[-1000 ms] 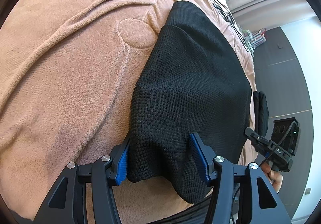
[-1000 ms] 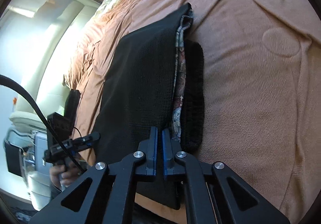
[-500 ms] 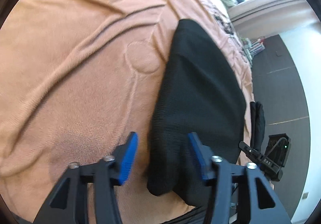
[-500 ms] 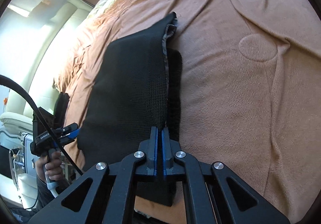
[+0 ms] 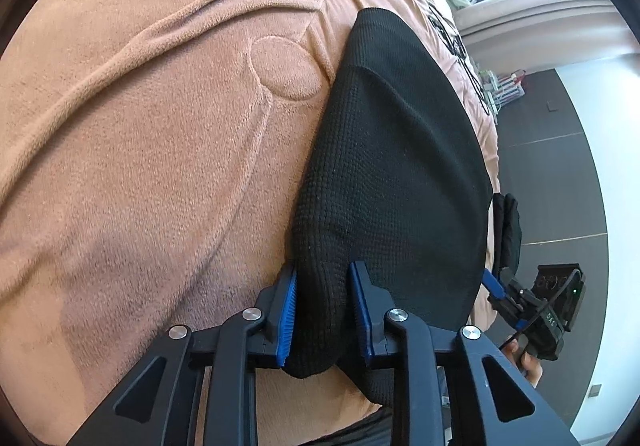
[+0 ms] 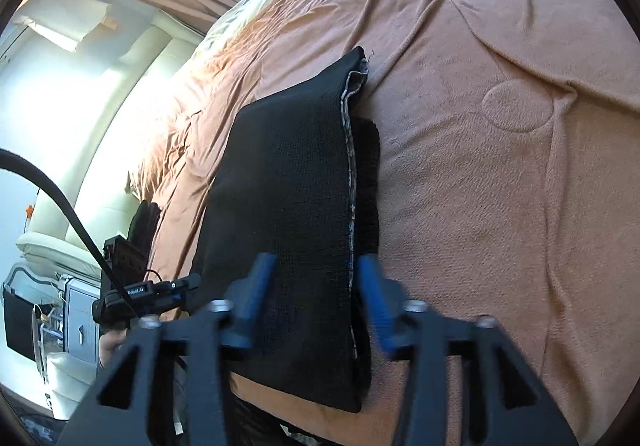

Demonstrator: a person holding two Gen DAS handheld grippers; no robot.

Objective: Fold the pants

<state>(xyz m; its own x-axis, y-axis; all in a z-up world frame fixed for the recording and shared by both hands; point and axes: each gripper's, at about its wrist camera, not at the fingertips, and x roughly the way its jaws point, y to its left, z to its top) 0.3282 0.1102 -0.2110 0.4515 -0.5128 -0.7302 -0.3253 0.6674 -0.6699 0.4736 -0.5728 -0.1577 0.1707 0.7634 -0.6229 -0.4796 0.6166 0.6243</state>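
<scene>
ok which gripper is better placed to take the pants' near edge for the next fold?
Left, probably. The left gripper has a bunched corner of the black pants between its closing jaws. The right gripper is opening, pads clear of the cloth.

pants [image 5: 400,174]: black waffle-knit | blanket [image 5: 140,126]: plain tan | claw pads [image 5: 289,316]: blue

Motion blurs my right fingers [image 6: 372,302], my left gripper [image 5: 322,310] hides the pants [image 5: 400,174] corner between its closing jaws, and the bed [image 5: 140,166] runs off-frame at nine o'clock.
</scene>
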